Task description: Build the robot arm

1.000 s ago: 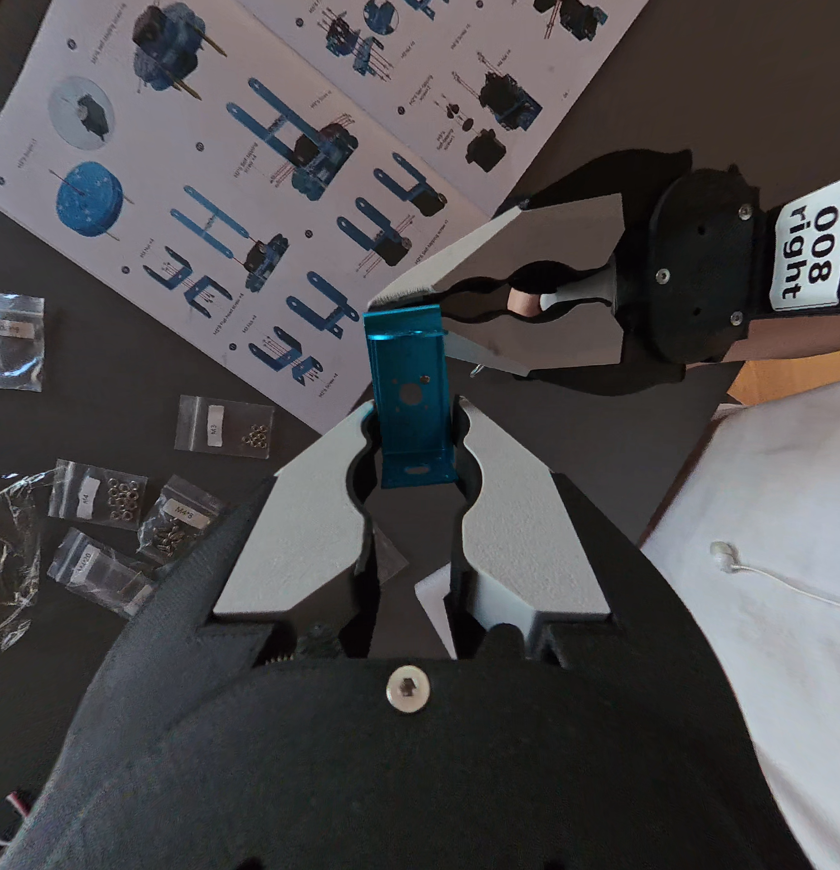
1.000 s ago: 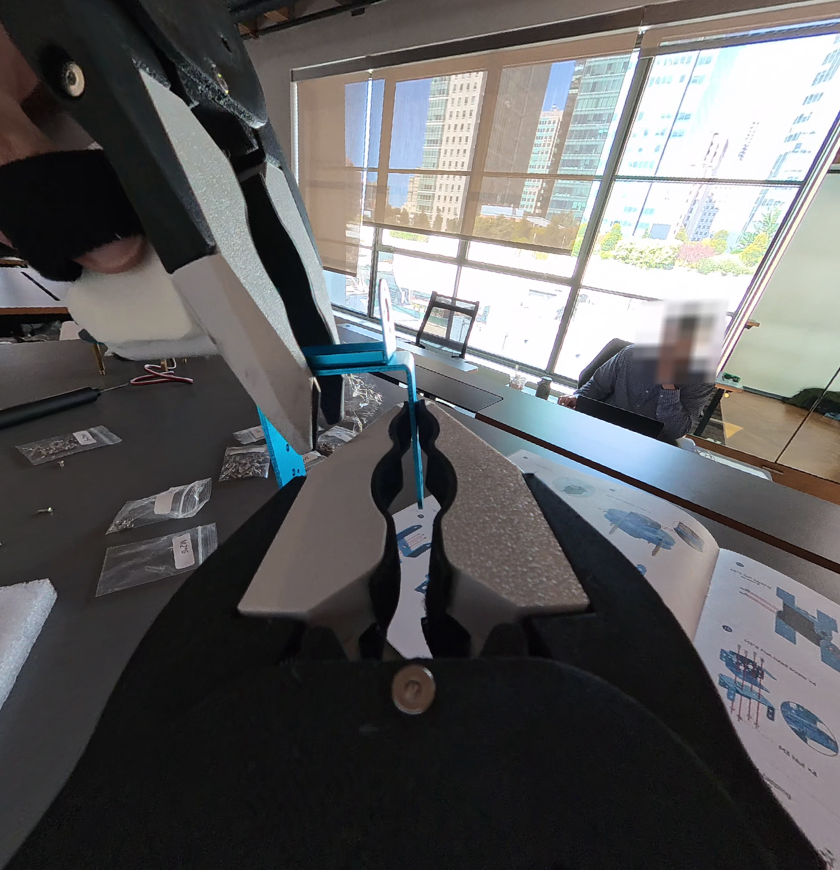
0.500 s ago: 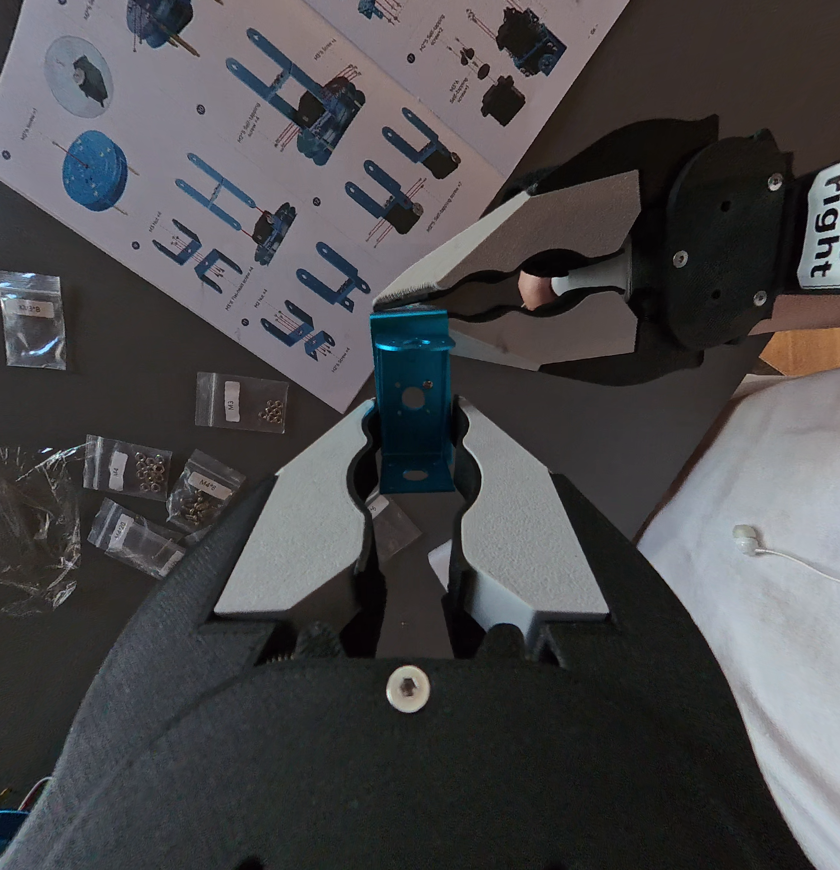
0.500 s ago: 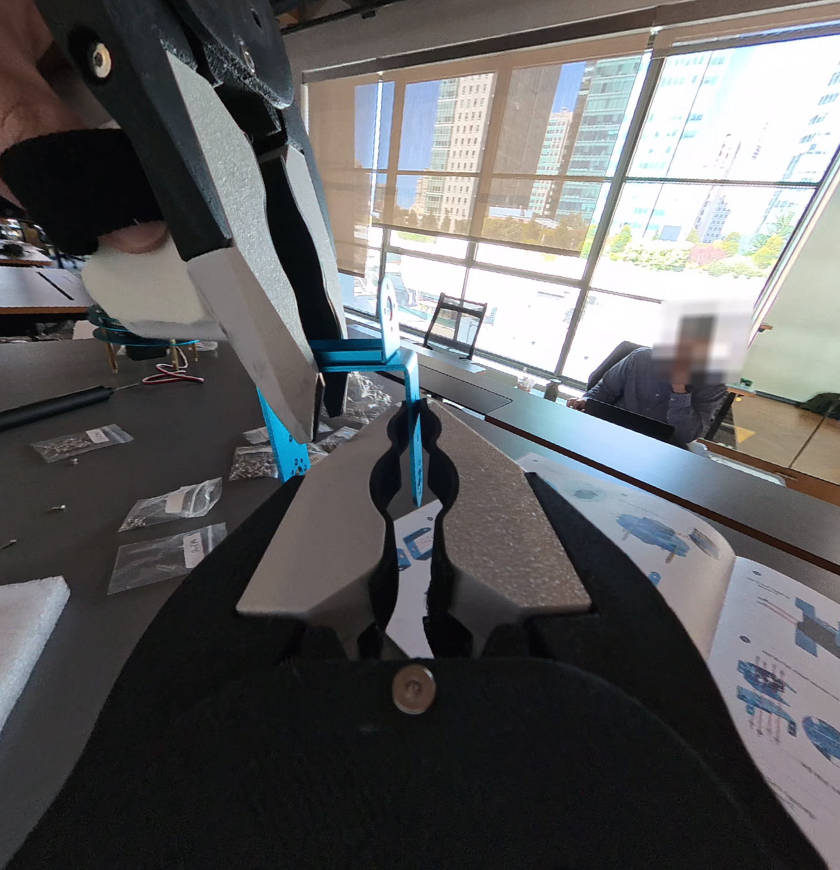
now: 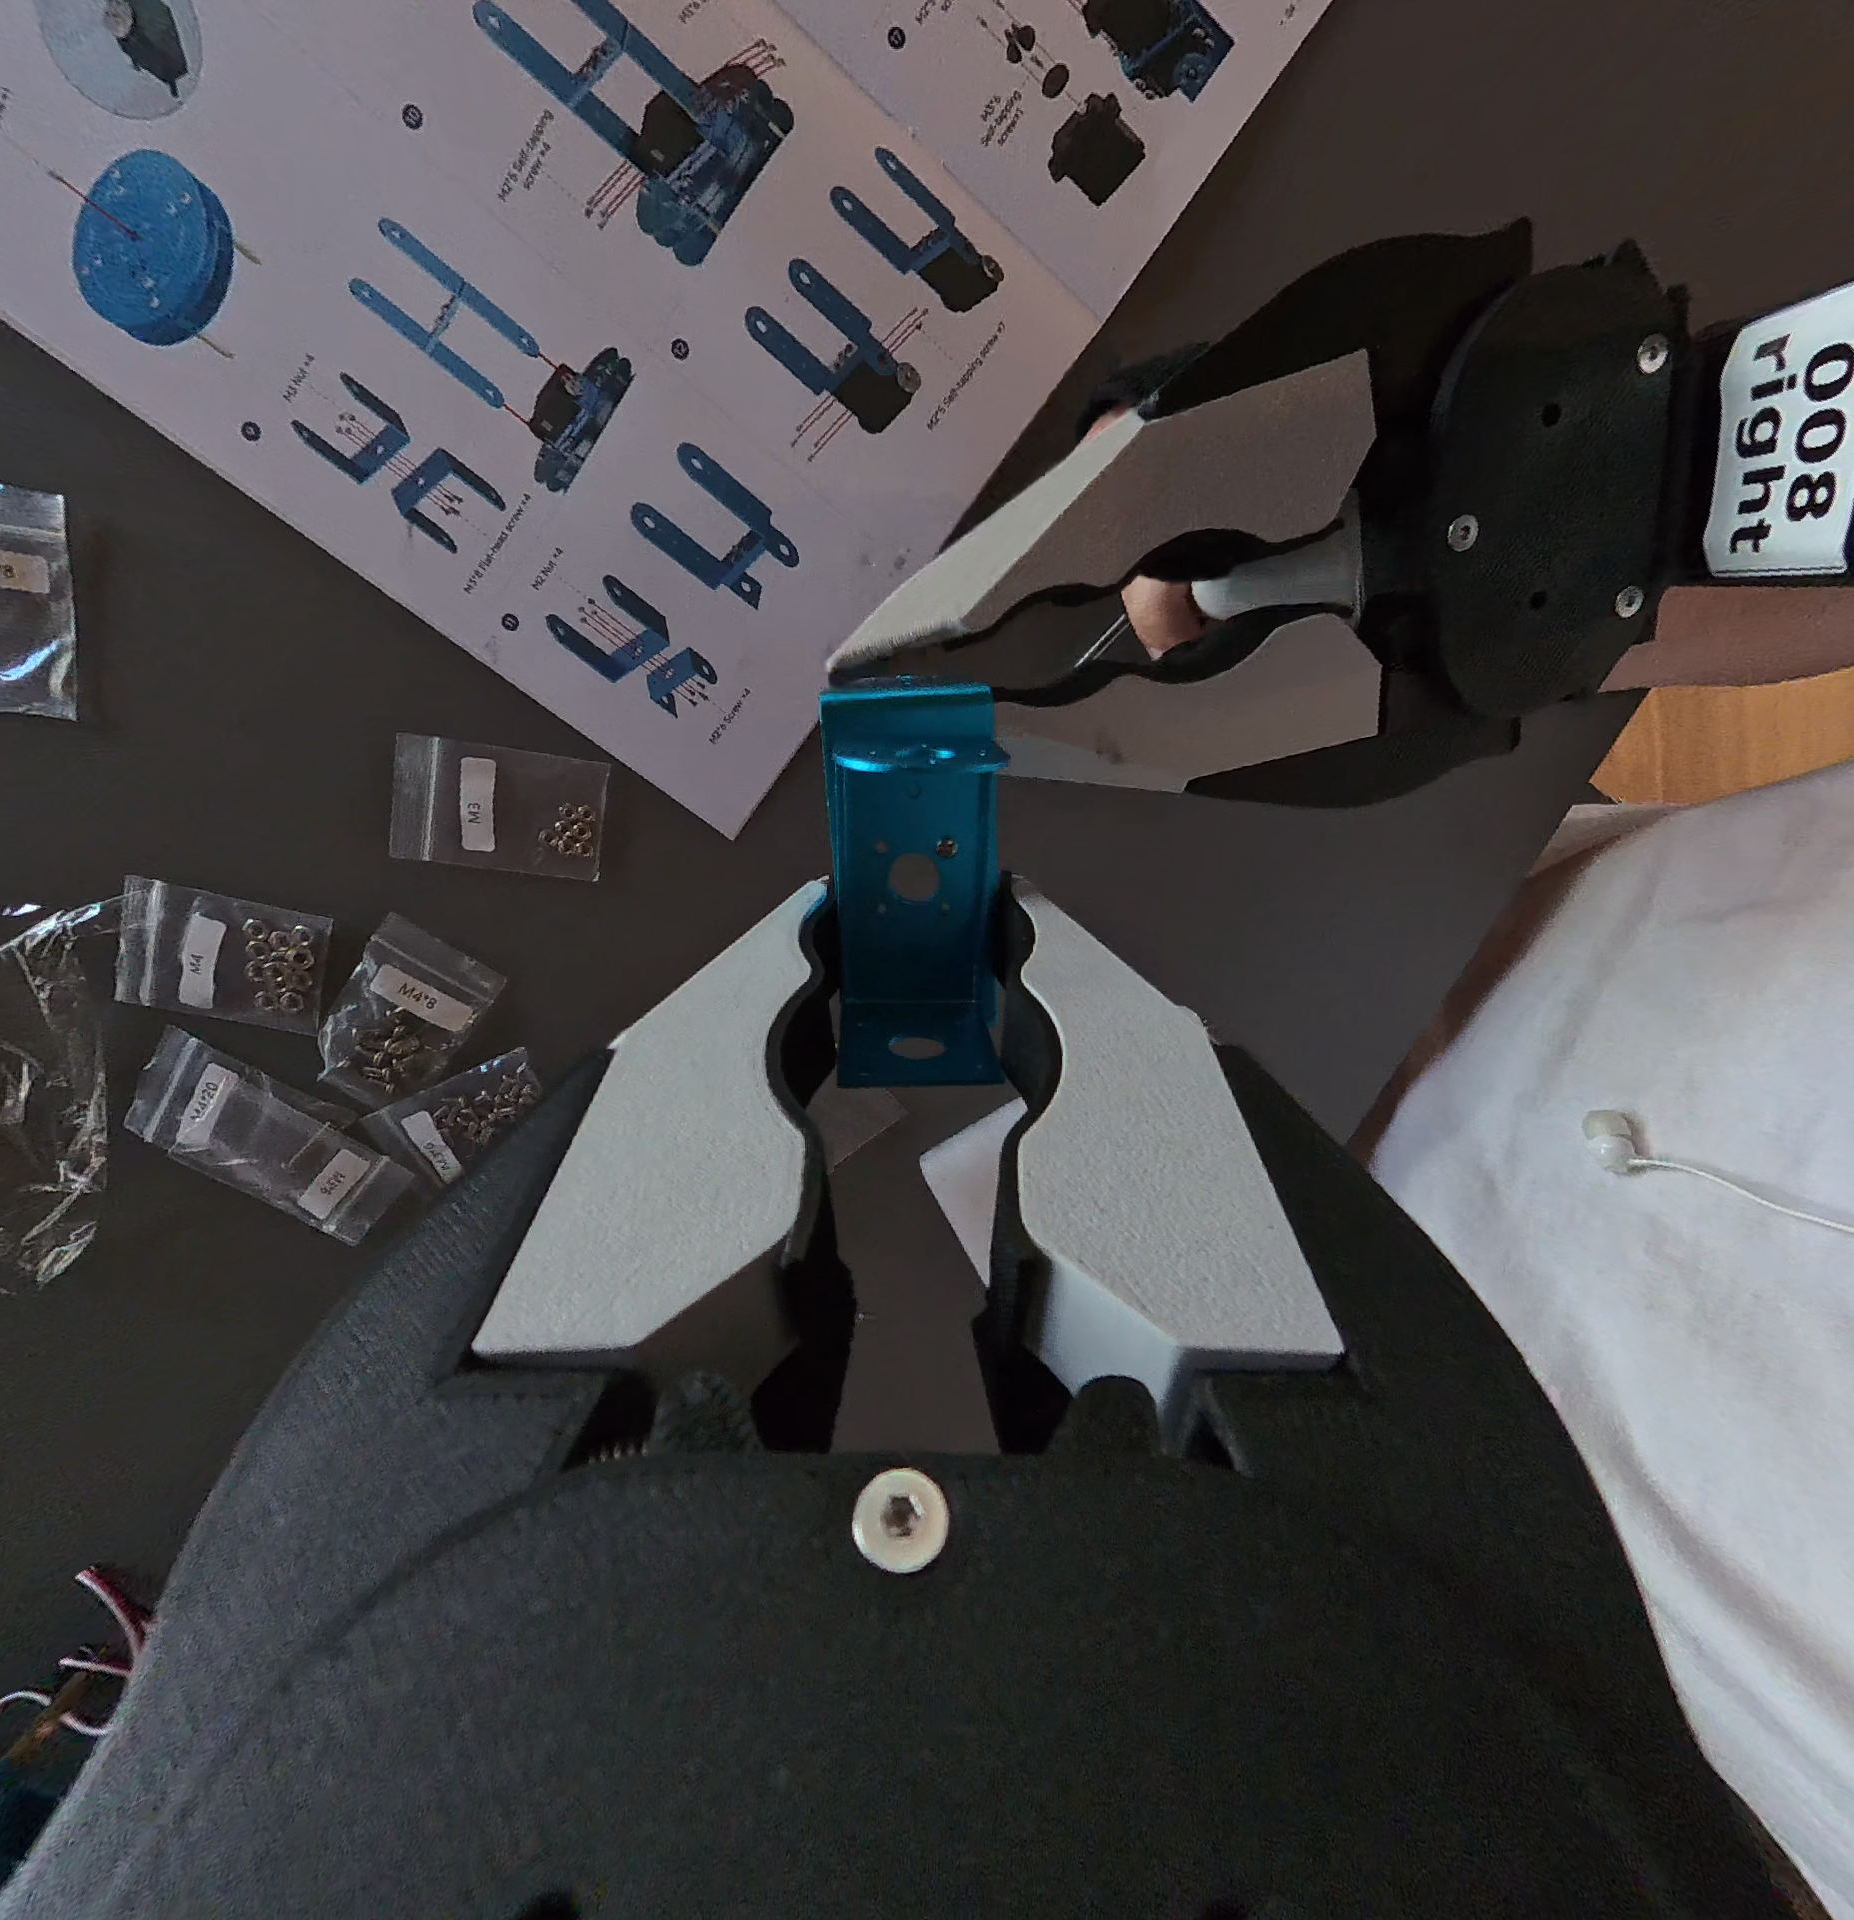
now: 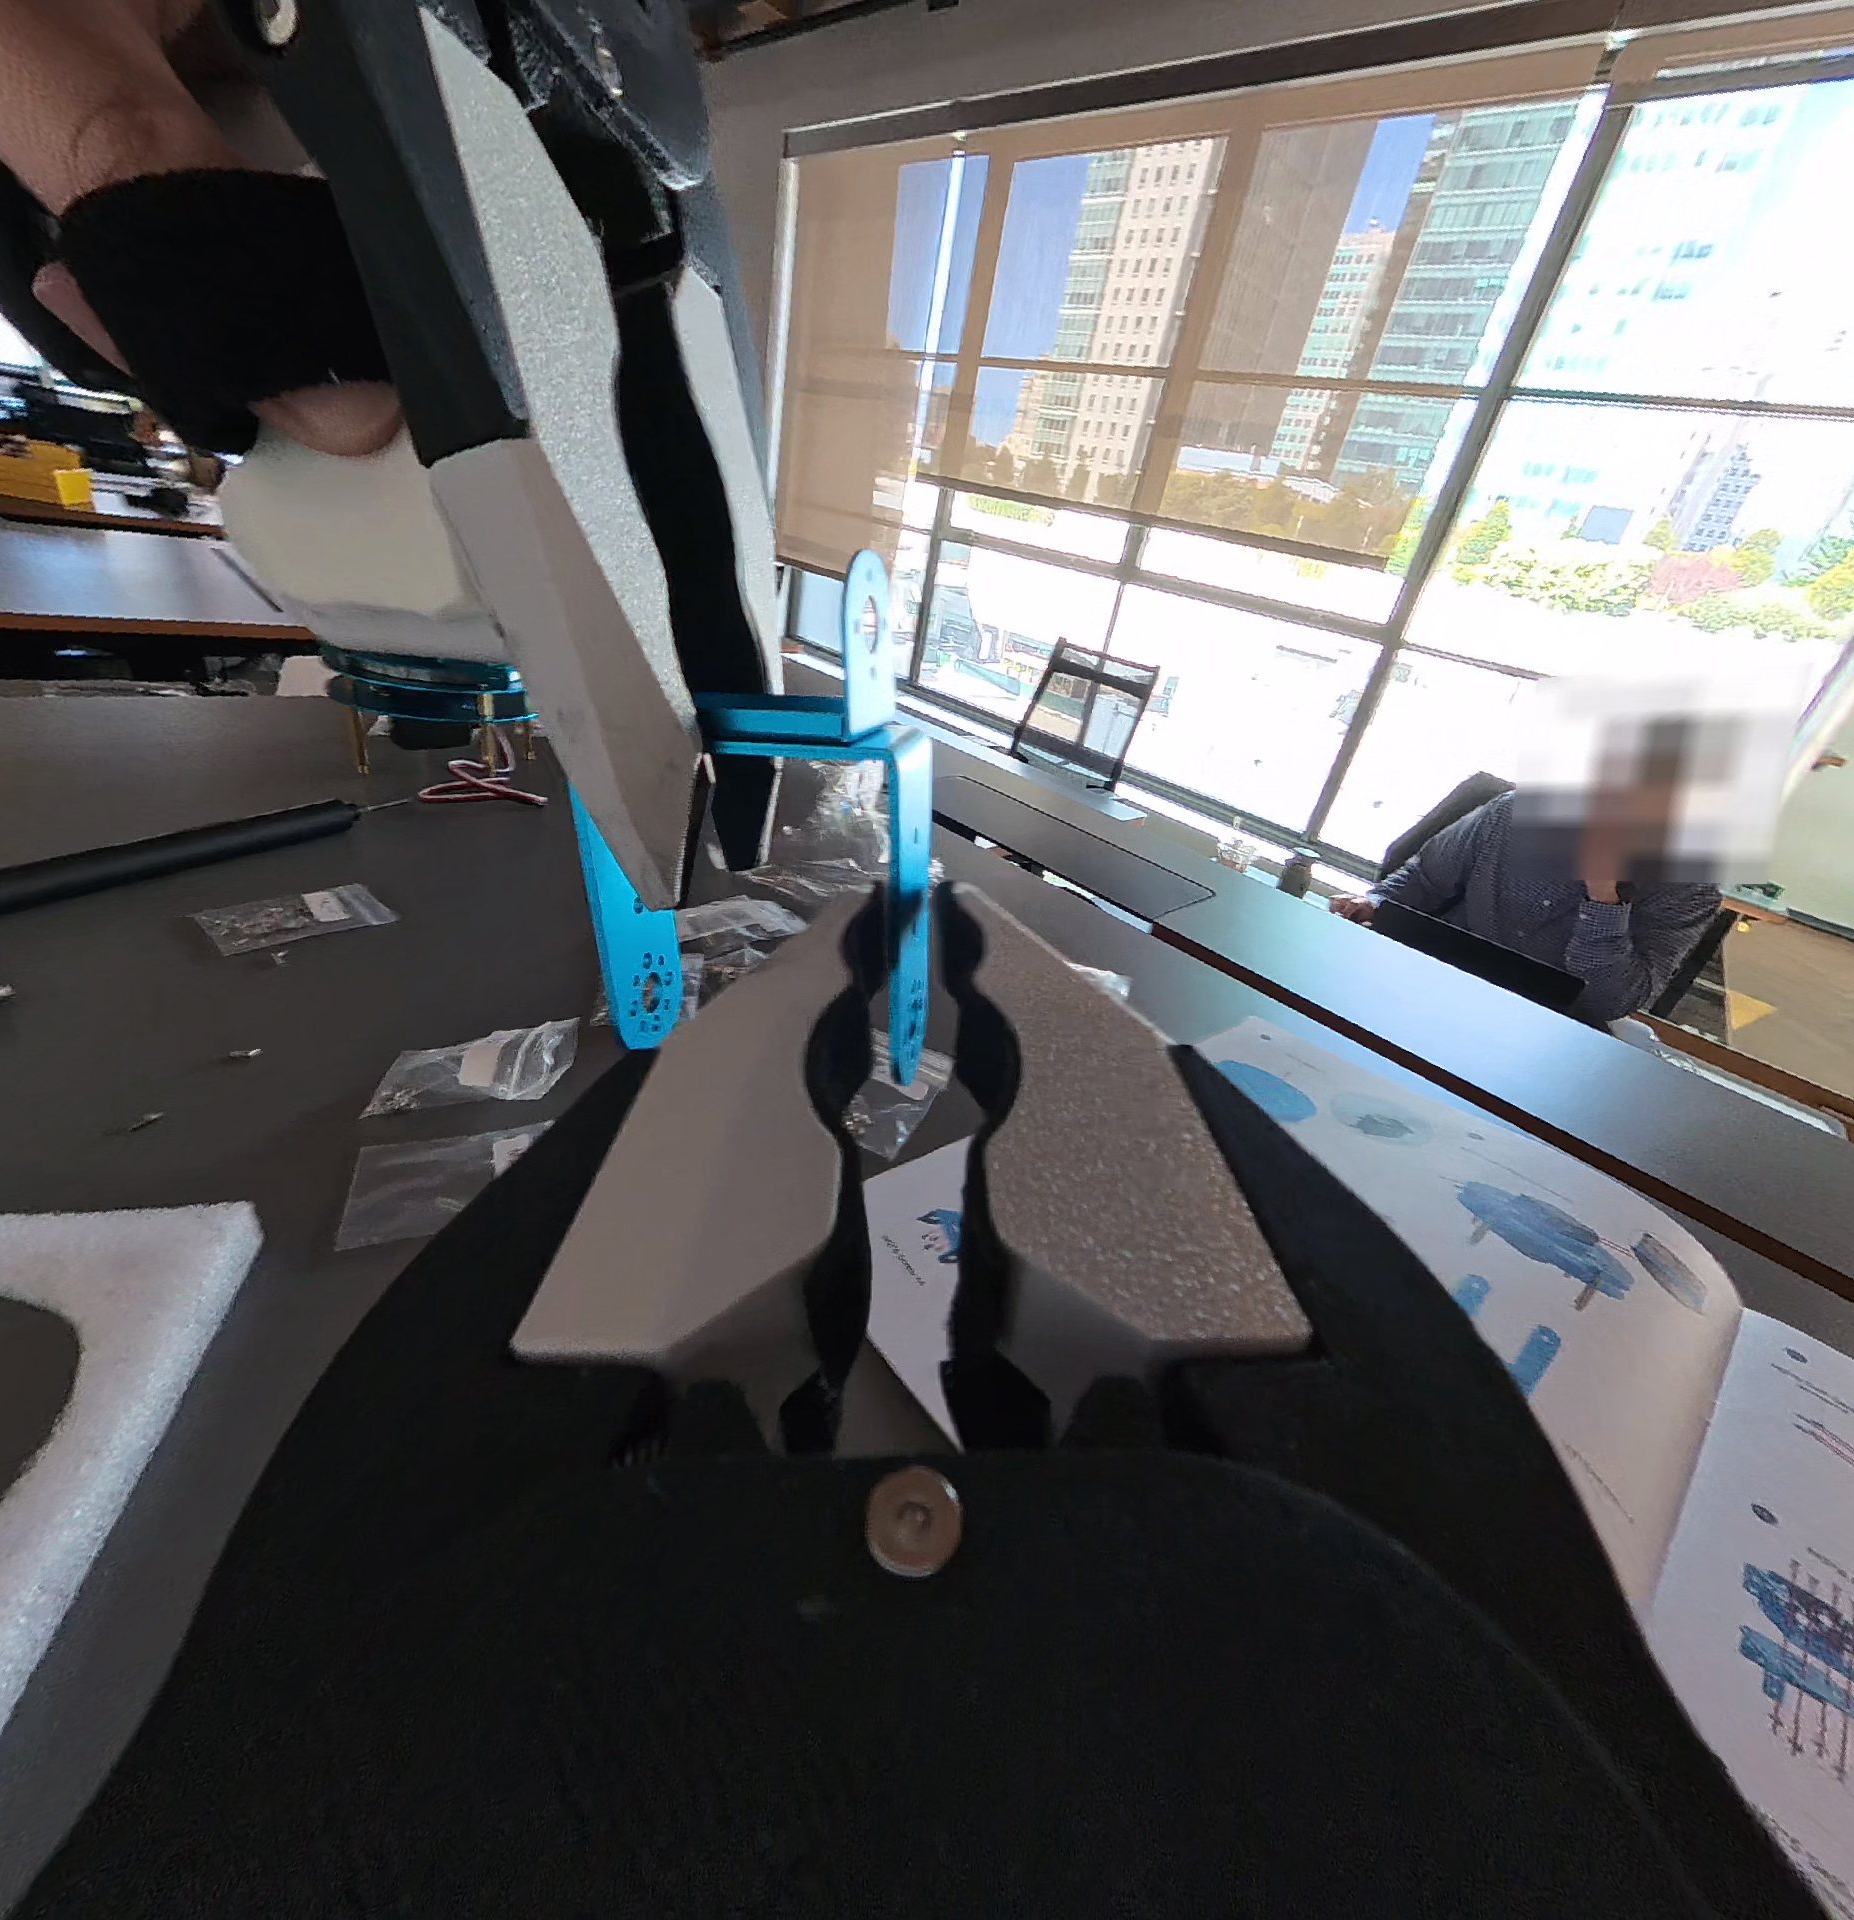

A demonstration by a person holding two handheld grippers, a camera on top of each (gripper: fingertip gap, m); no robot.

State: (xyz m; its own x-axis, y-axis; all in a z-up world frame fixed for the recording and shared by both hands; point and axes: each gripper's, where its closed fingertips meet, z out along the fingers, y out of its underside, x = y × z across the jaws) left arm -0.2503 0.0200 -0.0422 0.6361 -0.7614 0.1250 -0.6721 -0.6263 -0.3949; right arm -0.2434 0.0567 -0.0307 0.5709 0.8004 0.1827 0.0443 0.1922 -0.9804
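While both claws are raised above the dark table (image 5: 1266,935), they meet on one blue U-shaped metal bracket (image 5: 915,914). The left claw (image 5: 915,935) is closed on the bracket's flat perforated web, one finger on each long edge. The right claw (image 6: 907,925) is narrowed around one downward arm of the bracket; whether its pads press the arm or only flank it cannot be told. A second, smaller blue bracket (image 6: 869,644) sits on the web, rising beyond the left claw. No fastener is visible joining the two. Below and left of the left claw lie bags of nuts and screws (image 5: 268,1029) and an open assembly manual (image 5: 590,312).
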